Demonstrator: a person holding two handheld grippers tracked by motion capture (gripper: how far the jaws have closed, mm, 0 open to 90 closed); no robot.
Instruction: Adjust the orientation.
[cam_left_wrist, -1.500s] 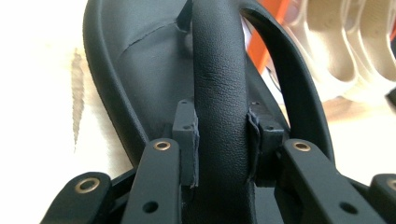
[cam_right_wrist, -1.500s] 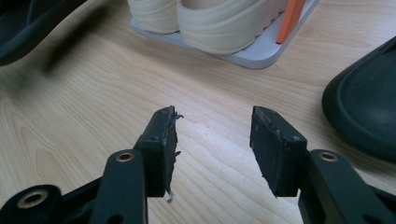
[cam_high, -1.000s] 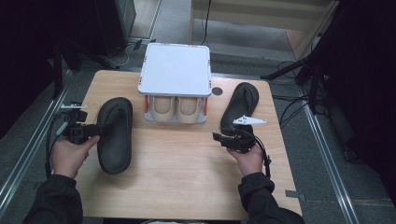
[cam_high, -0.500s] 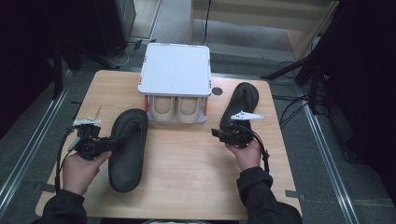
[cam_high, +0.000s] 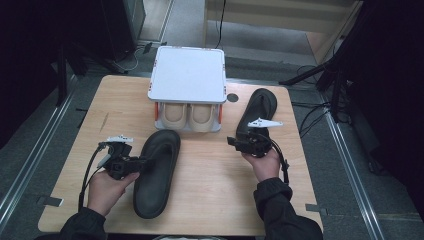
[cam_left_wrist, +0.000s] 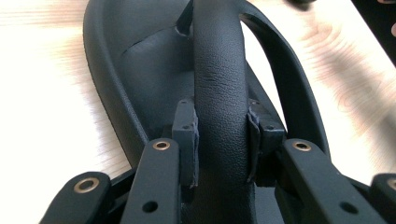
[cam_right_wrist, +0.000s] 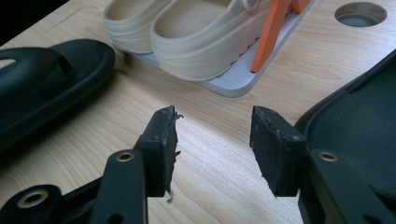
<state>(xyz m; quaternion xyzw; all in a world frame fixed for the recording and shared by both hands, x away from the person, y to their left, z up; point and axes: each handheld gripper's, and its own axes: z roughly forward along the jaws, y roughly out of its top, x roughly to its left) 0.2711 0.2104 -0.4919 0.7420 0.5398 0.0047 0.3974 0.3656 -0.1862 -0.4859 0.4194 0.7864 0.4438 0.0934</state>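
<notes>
Gripping the black flip-flop (cam_high: 156, 172) strap (cam_left_wrist: 219, 93), left claw (cam_high: 134, 163) clamps tight.

A light wooden rectangular table (cam_high: 210, 200) with rounded corners and a small round hole near its far edge stands on a grey carpeted floor (cam_high: 30, 155). Metal rails (cam_high: 350, 165) run along the floor on both sides. The surroundings are dark, with black cables (cam_high: 315, 112) trailing at the right.
</notes>
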